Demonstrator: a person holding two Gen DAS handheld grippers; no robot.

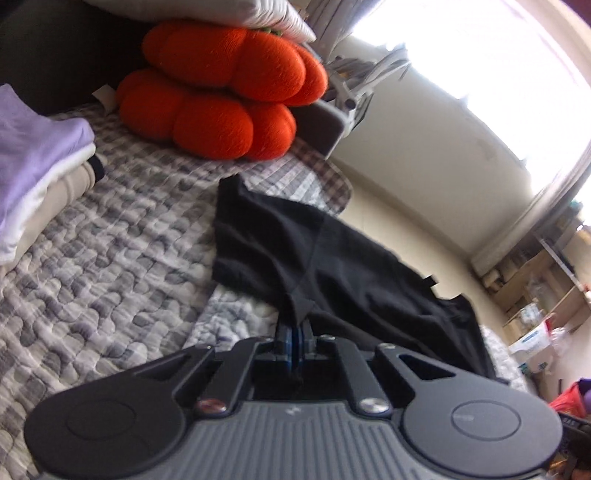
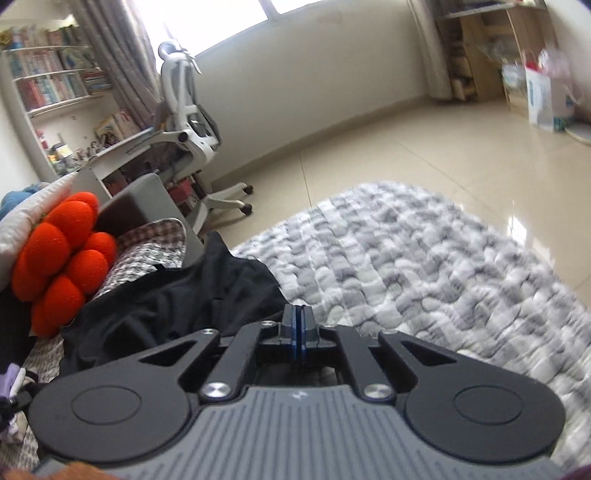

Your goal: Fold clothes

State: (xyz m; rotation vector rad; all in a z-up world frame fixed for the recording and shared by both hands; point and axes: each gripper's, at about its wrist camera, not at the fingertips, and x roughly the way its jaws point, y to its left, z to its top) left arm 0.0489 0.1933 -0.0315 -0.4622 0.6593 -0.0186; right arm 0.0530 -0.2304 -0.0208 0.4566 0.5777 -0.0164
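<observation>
A black garment lies spread over the grey quilted bed cover, one sleeve corner pointing toward the orange cushions. My left gripper is shut on a bunched fold of it, and the cloth rises into a small peak at the fingertips. In the right wrist view the same black garment runs in from the left right up to my right gripper. That gripper's jaws are pressed together at the cloth's edge, though the pinch itself is mostly hidden by the fingers. Both views are motion-blurred.
Two orange knotted cushions sit at the head of the bed under a white pillow. A stack of folded clothes with a lilac top lies at the left. The bed edge drops to a tiled floor; an office chair stands beyond.
</observation>
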